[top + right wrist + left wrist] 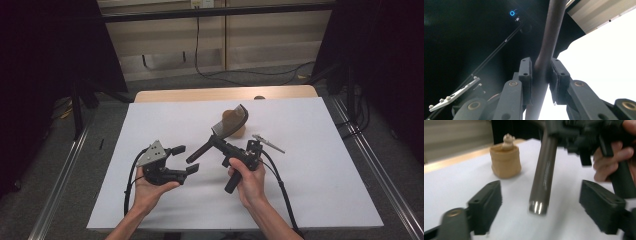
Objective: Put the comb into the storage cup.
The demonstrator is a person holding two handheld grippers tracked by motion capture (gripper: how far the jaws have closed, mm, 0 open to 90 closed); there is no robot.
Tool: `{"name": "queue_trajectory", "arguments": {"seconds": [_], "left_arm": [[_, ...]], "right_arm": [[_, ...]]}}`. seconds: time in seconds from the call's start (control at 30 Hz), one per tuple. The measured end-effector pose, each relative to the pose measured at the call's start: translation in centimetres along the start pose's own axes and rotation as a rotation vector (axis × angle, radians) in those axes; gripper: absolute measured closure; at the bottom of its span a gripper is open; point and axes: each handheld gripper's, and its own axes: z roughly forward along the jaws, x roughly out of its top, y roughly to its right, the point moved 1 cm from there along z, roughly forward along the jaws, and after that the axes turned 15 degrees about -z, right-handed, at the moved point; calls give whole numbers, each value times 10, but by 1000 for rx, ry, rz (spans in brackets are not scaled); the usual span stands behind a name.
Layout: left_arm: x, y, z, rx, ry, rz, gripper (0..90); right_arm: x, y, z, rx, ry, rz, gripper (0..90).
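A dark spatula with a slotted head [231, 122] slants over the white table, and its long handle [543, 175] points down toward my left gripper. On the middle of that handle [548, 37] my right gripper [541, 72] is shut, seen from above near the table's centre [220, 143]. My left gripper [186, 160] is open. Its two black pads [487, 202] stand apart on either side of the handle's metal-tipped end, without touching it. A small tan sack-shaped pot [505, 162] with a little figure on top stands behind the spatula head [239, 131].
A white sheet [325, 165] covers the table, and a strip of bare wood [225, 93] shows at its far edge. Black curtains hang at both sides. Metal rails run along the floor left and right, and a cable lies on the floor beyond the table.
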Motion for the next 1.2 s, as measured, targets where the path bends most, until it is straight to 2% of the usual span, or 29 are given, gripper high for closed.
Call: {"name": "queue_trajectory", "arguments": {"seconds": [0.07, 0.2, 0.37, 0.47, 0.7, 0.83, 0.97, 1.07, 1.2], "left_arm": [[-2, -1, -3, 4, 5, -12, 126], [-4, -3, -8, 30, 13, -25, 80], [-5, -2, -10, 73, -7, -6, 72], [-8, -1, -14, 119, 2, 11, 49], [-16, -2, -27, 96, 25, -25, 47], [-18, 2, -30, 94, 20, -10, 41], [-24, 2, -32, 86, 71, -23, 41], [-29, 0, -30, 139, 82, 10, 41], [-37, -8, -38, 183, 144, -1, 42]], "right_arm": [[3, -1, 0, -6, 3, -38, 735], [9, 2, -2, -10, 0, -45, 734], [14, 7, -4, -24, -23, -82, 735], [20, 8, -5, -31, -26, -104, 735], [30, 13, -7, -36, -42, -139, 735], [36, 15, -7, -49, -59, -173, 735], [42, 17, -8, -61, -64, -204, 735], [47, 20, -10, -72, -68, -236, 735], [54, 20, -11, -75, -84, -293, 735]]}}
